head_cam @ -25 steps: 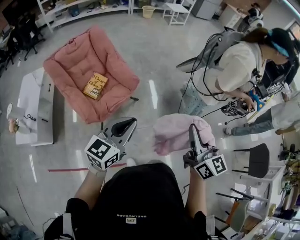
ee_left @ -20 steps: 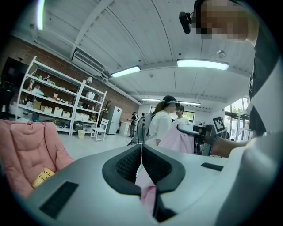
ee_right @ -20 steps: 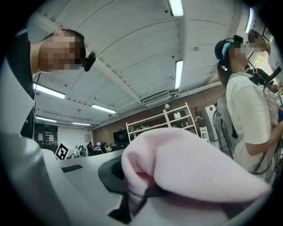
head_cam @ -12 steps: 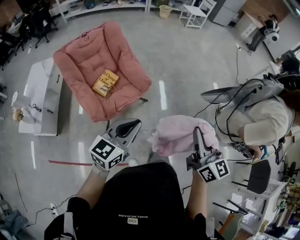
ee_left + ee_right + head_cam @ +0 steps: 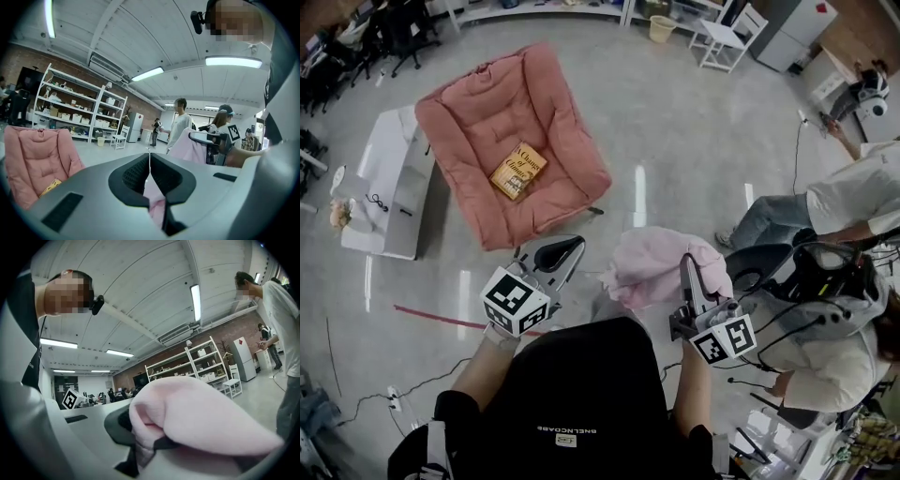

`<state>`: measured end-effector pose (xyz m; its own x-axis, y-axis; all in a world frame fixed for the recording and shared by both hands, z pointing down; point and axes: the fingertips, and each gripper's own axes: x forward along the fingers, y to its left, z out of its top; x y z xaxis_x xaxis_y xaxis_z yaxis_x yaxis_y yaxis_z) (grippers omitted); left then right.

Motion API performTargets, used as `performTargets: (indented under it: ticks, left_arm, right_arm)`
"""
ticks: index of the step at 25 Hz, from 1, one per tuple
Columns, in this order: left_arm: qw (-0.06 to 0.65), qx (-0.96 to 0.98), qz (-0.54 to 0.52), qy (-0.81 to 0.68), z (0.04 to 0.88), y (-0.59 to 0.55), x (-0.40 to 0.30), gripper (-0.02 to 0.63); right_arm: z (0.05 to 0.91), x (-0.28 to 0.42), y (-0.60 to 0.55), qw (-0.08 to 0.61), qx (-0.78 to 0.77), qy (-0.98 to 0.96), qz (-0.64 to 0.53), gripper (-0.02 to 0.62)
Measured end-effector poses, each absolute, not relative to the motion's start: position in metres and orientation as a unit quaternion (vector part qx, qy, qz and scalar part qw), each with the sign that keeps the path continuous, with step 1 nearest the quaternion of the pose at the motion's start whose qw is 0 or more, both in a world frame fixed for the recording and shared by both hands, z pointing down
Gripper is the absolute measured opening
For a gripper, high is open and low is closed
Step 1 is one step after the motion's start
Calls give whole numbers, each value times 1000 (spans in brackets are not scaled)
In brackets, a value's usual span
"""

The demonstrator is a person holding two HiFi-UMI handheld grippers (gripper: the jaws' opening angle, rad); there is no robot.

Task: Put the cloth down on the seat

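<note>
The cloth (image 5: pixel 649 269) is pale pink and fleecy, gathered into a soft, rounded bundle in the air in front of me, right of middle. My right gripper (image 5: pixel 685 266) has its jaws closed tight on it, and the fabric folds over and hangs down both sides of them. My left gripper (image 5: pixel 574 247) is shut as well. In its own view a thin strip of the same pink fabric sits pinched between the pads. From above, though, those jaws look just apart from the bundle's left edge.

The seat (image 5: pixel 478 103), a wide, padded pink chair, stands on the floor to the far left, its near edge just beyond my left jaws. A yellow book (image 5: pixel 518 171) lies flat in the middle of its cushion, with bare padding all round it. The floor (image 5: pixel 656 131) between me and the seat is bare grey.

Left of the seat, just beside it, stands a low white bench (image 5: pixel 389 155) with a cable and small items on it. A red line (image 5: pixel 441 317) crosses the floor near left. On my right, close by, a person (image 5: pixel 825 319) bends over wearing a harness of cables, and another in a white shirt (image 5: pixel 853 197) is just beyond.
</note>
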<state>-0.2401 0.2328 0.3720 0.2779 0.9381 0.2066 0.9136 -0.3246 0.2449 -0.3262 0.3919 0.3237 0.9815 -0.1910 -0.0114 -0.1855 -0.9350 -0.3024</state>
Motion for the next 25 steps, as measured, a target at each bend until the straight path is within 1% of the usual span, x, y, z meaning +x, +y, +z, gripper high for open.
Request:
performTargets:
  ticks: [15,21,25]
  left_arm:
    - [55,852,156,497,366,321,-143,20]
    - [64,874,157,455,366,331,-104,20]
    - [68,885,160,432,367,331,-90,20]
  right_arm:
    - [312,-202,488,146,-968,201,-24,60]
    - [308,-148,505,142,-958,246,-32,60]
    - [303,-120,516,140,-954,262,-33,60]
